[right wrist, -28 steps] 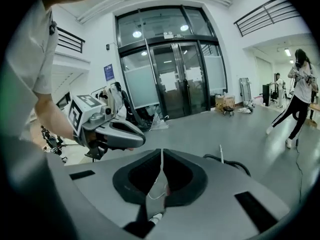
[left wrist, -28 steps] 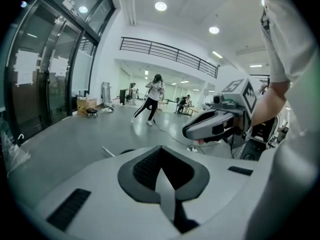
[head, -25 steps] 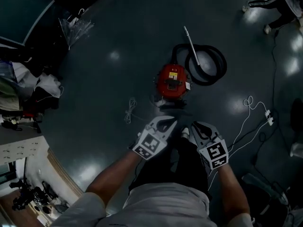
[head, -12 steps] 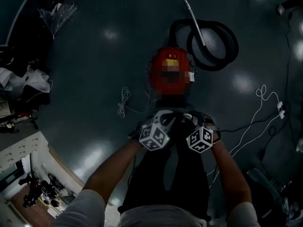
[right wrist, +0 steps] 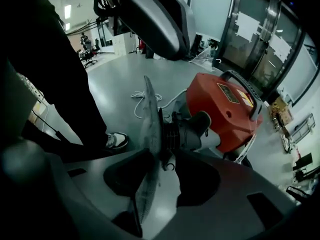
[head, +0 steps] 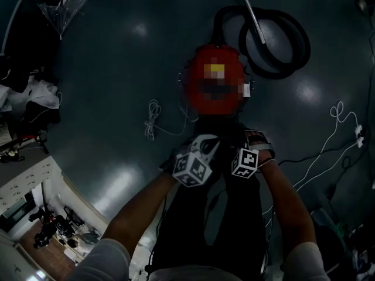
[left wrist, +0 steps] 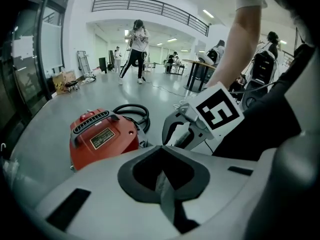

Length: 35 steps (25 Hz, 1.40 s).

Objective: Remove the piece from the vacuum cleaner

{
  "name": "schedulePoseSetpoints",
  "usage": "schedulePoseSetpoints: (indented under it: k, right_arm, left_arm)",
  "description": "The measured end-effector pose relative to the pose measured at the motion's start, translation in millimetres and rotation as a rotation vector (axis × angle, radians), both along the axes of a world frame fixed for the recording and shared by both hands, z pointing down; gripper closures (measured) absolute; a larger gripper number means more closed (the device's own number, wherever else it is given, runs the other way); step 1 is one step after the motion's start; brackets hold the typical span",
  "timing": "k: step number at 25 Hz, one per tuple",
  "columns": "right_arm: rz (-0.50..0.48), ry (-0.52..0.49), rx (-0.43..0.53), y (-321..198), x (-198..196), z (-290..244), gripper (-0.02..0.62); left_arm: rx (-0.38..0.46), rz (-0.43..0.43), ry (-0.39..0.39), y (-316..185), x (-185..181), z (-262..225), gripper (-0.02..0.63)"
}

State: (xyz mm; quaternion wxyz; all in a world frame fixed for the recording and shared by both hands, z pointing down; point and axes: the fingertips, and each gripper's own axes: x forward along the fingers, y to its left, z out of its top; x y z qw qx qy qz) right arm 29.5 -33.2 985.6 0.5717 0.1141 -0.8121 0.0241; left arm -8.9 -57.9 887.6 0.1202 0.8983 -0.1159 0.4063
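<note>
The red vacuum cleaner (head: 196, 92) stands on the dark floor, its black hose (head: 281, 45) coiled behind it with the metal wand (head: 252, 16). In the right gripper view a grey ribbed fitting (right wrist: 187, 133) sticks out of the red body (right wrist: 225, 111). My right gripper (right wrist: 167, 156) points at this fitting, its jaws opening, the fitting just beyond their tips and untouched. My left gripper (left wrist: 162, 184) is shut on nothing, a little short of the vacuum (left wrist: 102, 139). Both grippers (head: 205, 146) (head: 253, 142) hover side by side over the vacuum's near end.
A white cord (head: 153, 120) lies coiled on the floor left of the vacuum, and white cables (head: 337, 113) run to the right. The person's shoe (right wrist: 117, 140) stands close by. A clear umbrella (head: 58, 7) lies far left. People (left wrist: 136, 49) stand in the hall beyond.
Both grippers have come forward and drawn together at the vacuum's near end. The head view has closed in, so the vacuum looks larger. The right gripper has turned its marked cube sideways.
</note>
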Motion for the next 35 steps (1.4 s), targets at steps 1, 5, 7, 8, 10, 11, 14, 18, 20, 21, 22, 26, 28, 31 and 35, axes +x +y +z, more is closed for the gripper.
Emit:
schedulePoseSetpoints:
  k: [1, 5, 7, 8, 10, 11, 14, 18, 20, 21, 22, 26, 28, 31, 35]
  right_arm:
    - [-0.021, 0.008, -0.003, 0, 0, 5, 0.428]
    - [-0.102, 0.015, 0.002, 0, -5, 8, 0.529]
    - [-0.109, 0.007, -0.012, 3, -6, 6, 0.546]
    - [-0.114, 0.005, -0.020, 5, -6, 5, 0.549]
    - [-0.132, 0.004, -0.029, 10, -7, 4, 0.554]
    - [-0.139, 0.006, -0.031, 12, -7, 4, 0.555]
    - [-0.144, 0.014, -0.029, 16, -8, 2, 0.555]
    - [-0.184, 0.009, -0.061, 34, -13, 3, 0.557]
    - [-0.174, 0.001, -0.067, 43, -16, 1, 0.557]
    - [-0.154, -0.002, -0.070, 45, -16, -2, 0.557]
    - [-0.135, -0.004, -0.072, 46, -15, -7, 0.557]
    - [-0.085, -0.020, -0.081, 46, -15, -42, 0.557]
    - [-0.072, -0.038, -0.088, 49, -16, -69, 0.555]
    - [-0.083, -0.063, -0.094, 61, -19, -125, 0.555]
    - [-0.069, -0.082, -0.097, 80, -24, -216, 0.555]
  left_arm:
    - [-0.005, -0.002, 0.001, 1, -1, 1, 0.600]
    - [-0.014, -0.032, 0.000, -1, -8, -1, 0.600]
    - [-0.012, -0.044, 0.002, -2, -11, -5, 0.600]
    - [-0.009, -0.050, 0.003, -2, -12, -8, 0.600]
    - [-0.007, -0.064, 0.007, -3, -14, -13, 0.601]
    - [-0.009, -0.073, 0.010, -2, -15, -16, 0.600]
    - [-0.013, -0.091, 0.019, 2, -19, -23, 0.600]
    - [-0.014, -0.107, 0.027, 9, -25, -28, 0.600]
    - [-0.014, -0.118, 0.027, 12, -29, -29, 0.600]
    - [-0.015, -0.122, 0.028, 13, -31, -31, 0.600]
    - [-0.016, -0.126, 0.030, 15, -32, -34, 0.600]
    - [-0.015, -0.141, 0.041, 21, -36, -59, 0.600]
    - [-0.011, -0.149, 0.055, 24, -35, -82, 0.600]
    - [0.000, -0.161, 0.085, 32, -33, -132, 0.600]
    - [0.017, -0.170, 0.132, 46, -30, -221, 0.600]
